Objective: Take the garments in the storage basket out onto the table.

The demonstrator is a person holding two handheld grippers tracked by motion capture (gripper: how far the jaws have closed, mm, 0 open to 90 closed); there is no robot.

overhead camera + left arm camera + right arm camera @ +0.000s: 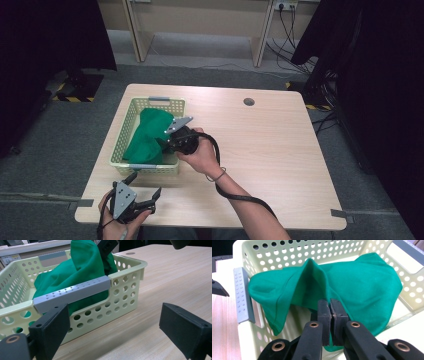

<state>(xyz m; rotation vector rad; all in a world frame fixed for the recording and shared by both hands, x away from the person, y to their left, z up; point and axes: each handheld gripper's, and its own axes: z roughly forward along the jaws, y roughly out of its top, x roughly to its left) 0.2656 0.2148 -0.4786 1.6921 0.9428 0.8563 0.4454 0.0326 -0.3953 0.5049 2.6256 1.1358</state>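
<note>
One cloth lies in the basket; we have our right tongs pinching its fold, lifting undone, left tongs spread wide at seven o'clock.

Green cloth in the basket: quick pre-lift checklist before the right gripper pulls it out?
1. Right gripper shut on green cloth: ok, a fold is pinched between the pads.
2. Cloth free of the basket rim: not ok, an edge drapes by the grey handle.
3. Left gripper out of the lift path: ok, open on the table outside the basket.
4. Basket held down: not ok, nothing holds it.
5. Grip depth: cannot tell.
</note>
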